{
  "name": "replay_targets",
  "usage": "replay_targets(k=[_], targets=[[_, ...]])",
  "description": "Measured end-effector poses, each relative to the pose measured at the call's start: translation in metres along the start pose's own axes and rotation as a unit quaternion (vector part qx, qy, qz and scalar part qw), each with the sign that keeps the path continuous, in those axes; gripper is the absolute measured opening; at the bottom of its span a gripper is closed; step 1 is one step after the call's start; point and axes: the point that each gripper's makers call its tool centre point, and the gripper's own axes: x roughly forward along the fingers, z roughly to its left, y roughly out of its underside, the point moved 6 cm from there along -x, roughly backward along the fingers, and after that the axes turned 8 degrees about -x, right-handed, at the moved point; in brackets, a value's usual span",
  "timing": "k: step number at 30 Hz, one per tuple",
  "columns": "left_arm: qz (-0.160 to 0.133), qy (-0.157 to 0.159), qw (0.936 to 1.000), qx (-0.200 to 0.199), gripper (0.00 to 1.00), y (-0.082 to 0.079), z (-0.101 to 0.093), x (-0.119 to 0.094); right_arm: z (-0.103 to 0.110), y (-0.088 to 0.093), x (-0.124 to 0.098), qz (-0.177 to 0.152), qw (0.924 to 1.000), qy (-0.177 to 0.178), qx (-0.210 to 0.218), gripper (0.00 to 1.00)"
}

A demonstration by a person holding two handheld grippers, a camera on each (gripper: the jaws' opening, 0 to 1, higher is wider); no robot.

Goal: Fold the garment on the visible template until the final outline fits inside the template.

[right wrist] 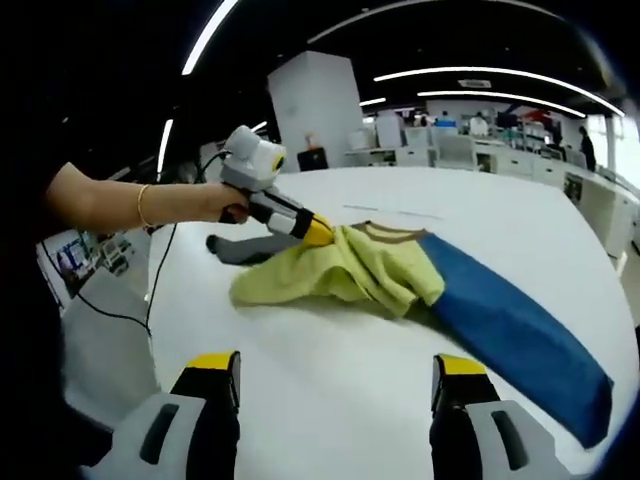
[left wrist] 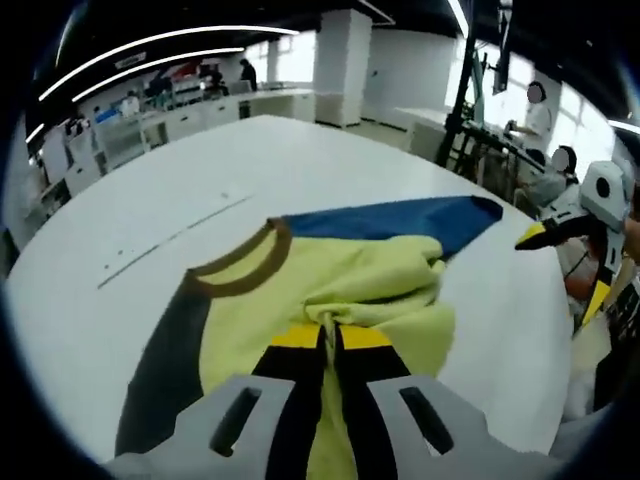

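Note:
A yellow shirt [left wrist: 390, 275] with a brown collar [left wrist: 240, 270], a grey sleeve [left wrist: 165, 360] and a blue sleeve [left wrist: 400, 220] lies bunched on the white table [left wrist: 200, 180]. My left gripper [left wrist: 335, 338] is shut on a fold of the yellow cloth. In the right gripper view a hand holds that left gripper [right wrist: 318, 232], and the shirt's yellow body [right wrist: 340, 270] is lifted at its tip. The blue sleeve [right wrist: 510, 320] stretches toward the right. My right gripper [right wrist: 337, 365] stands open over bare table, short of the shirt; it also appears at the table's edge [left wrist: 566, 268].
A thin dark line [left wrist: 170, 240] marks the table beyond the collar. The table's edge curves close on the right [left wrist: 545, 330]. A black stand [left wrist: 465, 90] and seated people are past that edge. A black cable [right wrist: 130, 315] hangs off the left side.

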Motion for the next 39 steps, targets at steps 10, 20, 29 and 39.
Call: replay_targets(k=[10,20,29,39], targets=[[0.012,-0.019,0.9997,-0.008,0.02,0.01,0.013,0.015,-0.009,0.002,0.014,0.007,0.9998,0.008,0.017,0.62],[0.019,-0.028,0.9994,-0.004,0.03,0.021,0.016,0.019,-0.014,0.002,0.025,0.008,0.9994,0.014,0.032,0.53],[-0.003,-0.023,0.9997,-0.004,0.12,0.013,0.016,-0.001,-0.012,0.002,0.033,0.01,0.9995,0.009,0.03,0.53],[-0.038,-0.007,0.999,-0.024,0.29,0.013,0.015,-0.043,-0.014,-0.001,0.04,0.015,0.9995,0.01,0.028,0.53]])
